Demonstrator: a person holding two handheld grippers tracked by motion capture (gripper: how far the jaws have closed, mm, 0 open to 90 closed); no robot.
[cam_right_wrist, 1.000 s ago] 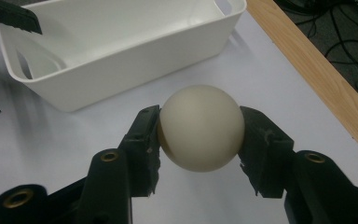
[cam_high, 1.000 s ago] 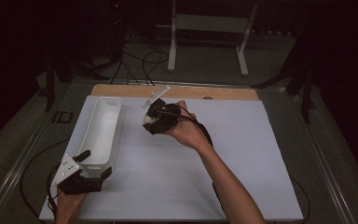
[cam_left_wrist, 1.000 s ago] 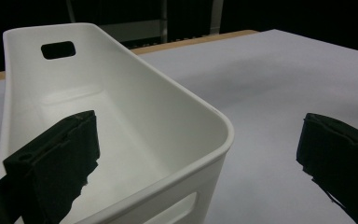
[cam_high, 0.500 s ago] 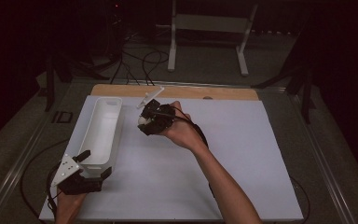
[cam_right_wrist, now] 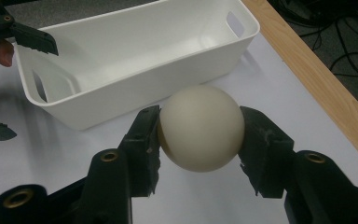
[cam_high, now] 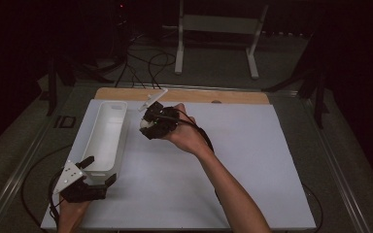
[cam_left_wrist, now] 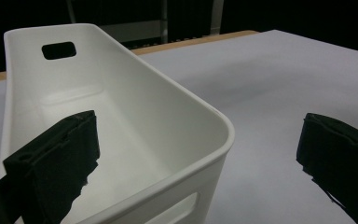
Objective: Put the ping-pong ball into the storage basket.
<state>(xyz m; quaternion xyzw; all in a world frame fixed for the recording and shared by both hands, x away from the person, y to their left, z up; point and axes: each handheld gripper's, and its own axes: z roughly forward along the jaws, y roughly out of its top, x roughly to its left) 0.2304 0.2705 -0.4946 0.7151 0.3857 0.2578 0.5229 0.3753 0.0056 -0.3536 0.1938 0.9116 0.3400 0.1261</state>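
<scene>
A long white bin (cam_high: 101,127) lies lengthwise on the left of the white tabletop (cam_high: 252,160). My left gripper (cam_high: 99,170) is open and straddles the bin's near end wall (cam_left_wrist: 168,186), one jaw inside and one outside. A little right of the bin's far half, my right gripper (cam_high: 146,124) is shut on a cream-white ball (cam_right_wrist: 200,128), held above the tabletop. In the right gripper view the bin (cam_right_wrist: 135,51) looks empty, and the left gripper (cam_right_wrist: 14,84) is at its far end.
A wooden strip (cam_high: 199,95) runs along the table's far edge. Beyond it stand a white metal stand (cam_high: 218,29) and loose cables (cam_high: 145,63) on the floor. A cable trails from the left gripper off the table's near left corner.
My right gripper has carried the ball a little to the left, closer to the bin. The left gripper and the bin have stayed put.
</scene>
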